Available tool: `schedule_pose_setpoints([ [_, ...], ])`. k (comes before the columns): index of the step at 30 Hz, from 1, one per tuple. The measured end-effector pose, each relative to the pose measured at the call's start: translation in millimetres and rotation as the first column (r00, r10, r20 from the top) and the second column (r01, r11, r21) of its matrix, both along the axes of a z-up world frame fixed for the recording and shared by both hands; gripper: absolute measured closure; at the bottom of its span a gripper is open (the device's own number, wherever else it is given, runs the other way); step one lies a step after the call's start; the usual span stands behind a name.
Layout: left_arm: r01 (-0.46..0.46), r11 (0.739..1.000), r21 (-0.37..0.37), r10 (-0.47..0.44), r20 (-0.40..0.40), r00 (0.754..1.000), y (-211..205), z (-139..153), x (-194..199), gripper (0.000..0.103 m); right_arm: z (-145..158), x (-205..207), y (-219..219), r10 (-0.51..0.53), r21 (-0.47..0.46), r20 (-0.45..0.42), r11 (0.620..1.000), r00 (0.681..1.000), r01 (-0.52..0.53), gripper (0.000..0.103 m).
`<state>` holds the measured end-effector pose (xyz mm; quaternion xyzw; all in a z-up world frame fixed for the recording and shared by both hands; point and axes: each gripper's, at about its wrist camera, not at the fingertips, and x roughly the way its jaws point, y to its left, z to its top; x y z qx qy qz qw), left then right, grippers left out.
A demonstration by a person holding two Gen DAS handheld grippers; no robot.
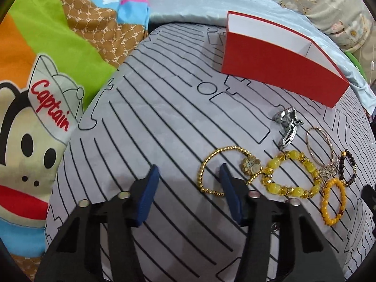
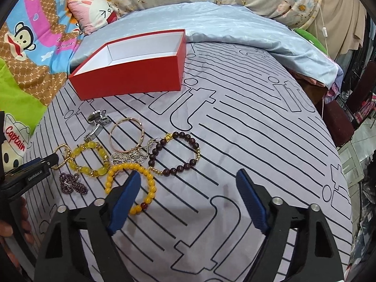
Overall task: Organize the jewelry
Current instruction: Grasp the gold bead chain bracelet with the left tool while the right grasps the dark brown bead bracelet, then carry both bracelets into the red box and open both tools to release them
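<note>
An open red box with a white inside stands empty at the back of the grey striped cloth; it also shows in the right wrist view. Several bracelets lie in a cluster: a gold twisted bracelet, a yellow glass-bead bracelet, an orange bead bracelet, a dark brown bead bracelet, a thin gold bangle, a silver piece and a purple bead piece. My left gripper is open, its right finger over the gold bracelet. My right gripper is open, its left finger over the orange bracelet.
The grey cloth covers a bed. A light blue sheet is bunched behind the box. A cartoon quilt lies to the left, a small pink pillow at the back. The bed's edge drops off on the right.
</note>
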<state>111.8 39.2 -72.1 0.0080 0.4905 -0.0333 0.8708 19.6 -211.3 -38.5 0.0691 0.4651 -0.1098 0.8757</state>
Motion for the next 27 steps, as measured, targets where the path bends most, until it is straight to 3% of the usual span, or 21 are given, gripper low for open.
schedule_pose_setpoints([
  [4, 0.019, 1.0, -0.022, -0.019, 0.004, 1.0, -0.8, 1.1, 1.7, 0.075, -6.9, 12.3, -5.8, -0.003, 0.006, -0.013, 1.0, 1.0, 0.003, 0.045],
  [7, 0.042, 0.997, -0.061, -0.042, -0.004, 0.999, -2.4, 2.0, 2.7, 0.096, -11.8, 22.7, -9.1, 0.0, 0.01, -0.02, 1.0, 1.0, 0.001, 0.056],
  [8, 0.046, 0.996, -0.075, -0.046, -0.009, 0.999, -2.6, 2.4, 2.8, 0.099, -14.1, 26.8, -10.7, -0.001, 0.011, -0.025, 1.0, 1.0, 0.001, 0.059],
  [16, 0.053, 0.99, -0.129, -0.055, -0.015, 0.998, 0.0, 9.5, -0.3, 0.1, -26.1, 39.4, -17.7, 0.005, 0.013, -0.044, 1.0, 0.999, -0.005, 0.079],
  [18, 0.057, 0.989, -0.136, -0.058, -0.007, 0.998, 0.3, 15.0, -1.9, 0.1, -26.2, 39.5, -18.9, 0.009, 0.02, -0.041, 1.0, 0.999, -0.008, 0.094],
  [19, 0.059, 0.988, -0.143, -0.06, 0.0, 0.998, 0.3, 19.2, -3.3, 0.1, -26.2, 39.9, -19.7, 0.011, 0.028, -0.041, 1.0, 0.999, -0.01, 0.096],
  [27, 0.103, 0.977, -0.189, -0.095, 0.052, 0.994, -4.5, 51.9, -14.5, 0.1, -13.6, 33.4, -21.1, 0.017, 0.058, -0.007, 0.998, 1.0, -0.017, 0.097],
])
